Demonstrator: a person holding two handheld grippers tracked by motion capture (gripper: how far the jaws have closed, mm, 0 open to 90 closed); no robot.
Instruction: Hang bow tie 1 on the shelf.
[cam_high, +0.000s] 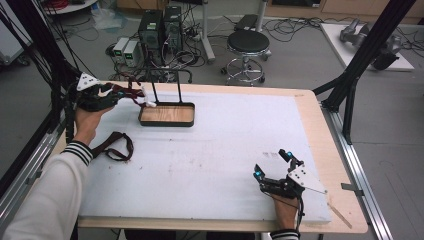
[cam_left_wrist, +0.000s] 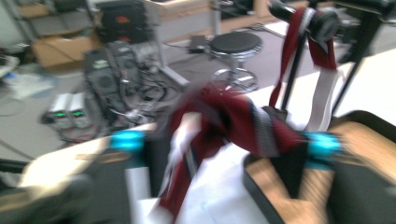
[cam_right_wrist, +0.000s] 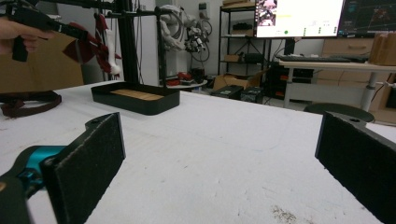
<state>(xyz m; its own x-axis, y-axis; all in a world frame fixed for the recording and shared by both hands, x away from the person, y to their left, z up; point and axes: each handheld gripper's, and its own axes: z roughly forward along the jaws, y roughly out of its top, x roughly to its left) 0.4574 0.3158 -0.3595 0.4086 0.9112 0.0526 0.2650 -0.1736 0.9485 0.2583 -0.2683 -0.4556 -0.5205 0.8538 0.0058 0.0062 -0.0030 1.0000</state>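
Where the left gripper (cam_left_wrist: 224, 144) gapes, dark-red strap (cam_left_wrist: 233, 121), white and grey stripes, limp

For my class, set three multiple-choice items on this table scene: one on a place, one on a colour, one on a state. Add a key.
1. Where on the white mat does the black tray with a wooden floor stand?
A. Near the far edge, towards the left
B. In the middle
C. Beside the right gripper

2. What colour is the looped cloth strap lying flat on the mat?
A. Blue
B. Dark red
C. Yellow

3. How do the jaws of the right gripper stand?
A. Shut on the strap
B. Shut on nothing
C. Open, with nothing between them

Key:
1 A, the high view shows the tray at the far left.
2 B, the strap is dark red.
3 C, the right gripper view shows bare mat between the jaws.
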